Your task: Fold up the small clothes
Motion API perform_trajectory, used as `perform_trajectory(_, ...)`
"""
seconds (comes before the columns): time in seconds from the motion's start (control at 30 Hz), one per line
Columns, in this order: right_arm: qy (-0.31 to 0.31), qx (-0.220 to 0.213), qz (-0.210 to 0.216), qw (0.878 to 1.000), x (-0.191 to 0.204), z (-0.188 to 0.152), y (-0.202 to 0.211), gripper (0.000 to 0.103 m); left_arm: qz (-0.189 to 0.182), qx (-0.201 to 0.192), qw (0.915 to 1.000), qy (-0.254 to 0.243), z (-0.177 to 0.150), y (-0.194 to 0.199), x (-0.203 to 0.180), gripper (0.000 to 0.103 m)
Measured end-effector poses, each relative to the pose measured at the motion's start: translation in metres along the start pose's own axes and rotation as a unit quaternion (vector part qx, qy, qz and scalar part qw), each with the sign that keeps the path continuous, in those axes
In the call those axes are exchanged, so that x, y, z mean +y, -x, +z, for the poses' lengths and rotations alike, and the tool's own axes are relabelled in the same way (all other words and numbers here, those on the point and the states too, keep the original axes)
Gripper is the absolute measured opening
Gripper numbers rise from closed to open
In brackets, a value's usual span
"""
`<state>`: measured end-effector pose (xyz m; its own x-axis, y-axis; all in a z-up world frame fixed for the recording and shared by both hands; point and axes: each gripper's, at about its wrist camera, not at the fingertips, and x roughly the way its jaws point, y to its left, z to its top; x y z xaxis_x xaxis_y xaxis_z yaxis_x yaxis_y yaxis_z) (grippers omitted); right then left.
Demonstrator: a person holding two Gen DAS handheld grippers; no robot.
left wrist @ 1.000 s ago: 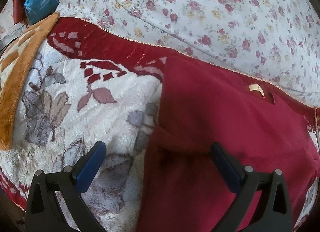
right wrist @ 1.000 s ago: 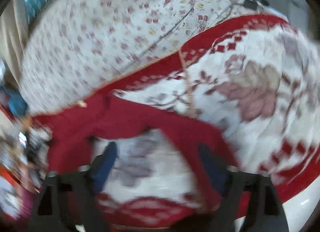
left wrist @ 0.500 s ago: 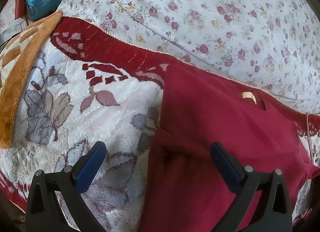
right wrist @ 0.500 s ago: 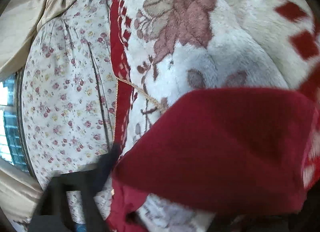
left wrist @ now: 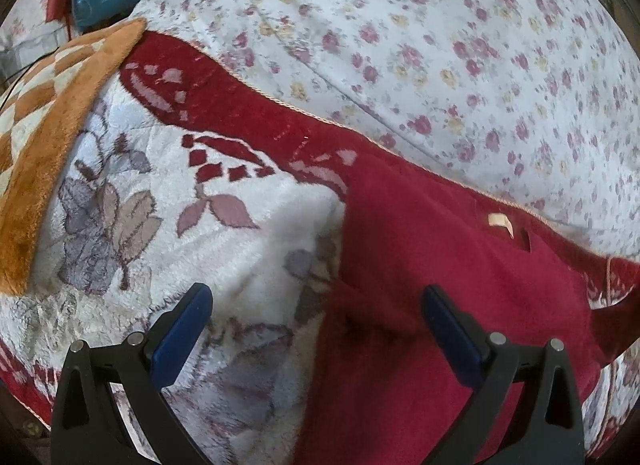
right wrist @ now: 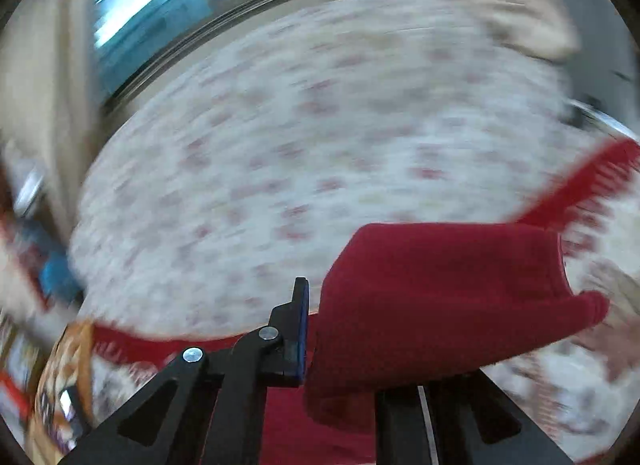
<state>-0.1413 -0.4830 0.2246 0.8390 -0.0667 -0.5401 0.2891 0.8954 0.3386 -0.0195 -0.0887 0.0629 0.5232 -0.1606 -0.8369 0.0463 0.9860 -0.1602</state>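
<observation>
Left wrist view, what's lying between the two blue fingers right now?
In the left wrist view, the red garment edge and white plush blanket lie between the open left gripper fingers.

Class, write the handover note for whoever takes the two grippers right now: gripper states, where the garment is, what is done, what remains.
Left gripper: open, holding nothing, over the left edge of the red garment.
Right gripper: shut on a lifted flap of the garment; only one of its fingers shows.
Garment: mostly flat on the plush blanket, label near the floral sheet.
Done: flap picked up.
Left: lay the fold, finish folding.
</observation>
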Motion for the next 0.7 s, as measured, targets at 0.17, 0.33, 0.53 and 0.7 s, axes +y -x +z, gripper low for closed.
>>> perform_trajectory(0.17,0.078,0.103,0.077,0.989,0.112,-0.067,-0.106,0.013,0.005,-0.002,0.9997,0.023,0.008,-0.002,0.016,0.103)
perform_trajectory(0.33,0.111,0.281,0.135,0.944,0.167,-0.167,-0.187,0.063,0.007,-0.001,0.9996,0.026,0.012,-0.007,0.022,0.103)
perform_trajectory(0.53,0.123,0.239,0.153,0.951,0.128,-0.157,-0.129,0.078,-0.018,-0.005,0.9998,0.012,0.013,-0.002,0.015,0.103)
perform_trajectory(0.7,0.081,0.213,0.102,0.968,0.063,-0.123,-0.093,0.089,-0.028,-0.009,0.9995,-0.007,0.009,-0.002,-0.004,0.103)
